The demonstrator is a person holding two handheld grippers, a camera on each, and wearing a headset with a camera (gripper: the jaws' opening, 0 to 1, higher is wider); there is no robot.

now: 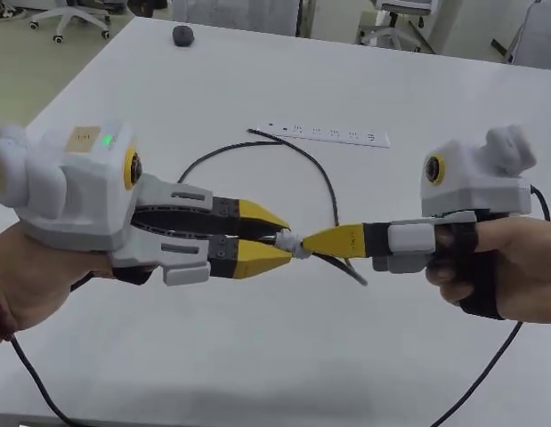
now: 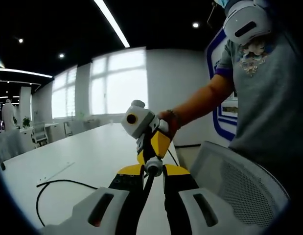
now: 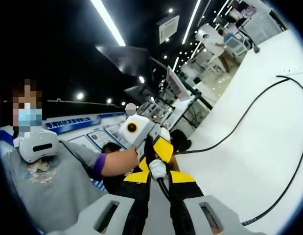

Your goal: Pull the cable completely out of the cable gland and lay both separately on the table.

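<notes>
A small white cable gland hangs above the white table, held between both grippers, which meet tip to tip. My left gripper comes in from the left, its yellow jaws shut on the gland. Opposite it, my right gripper is shut on the black cable right behind the gland. The cable loops away over the table behind the grippers, and a short end pokes out below the right jaws.
A white power strip lies beyond the cable loop. A dark small object sits at the table's far edge. Office chairs stand past the table. Black leads trail off both grippers toward me.
</notes>
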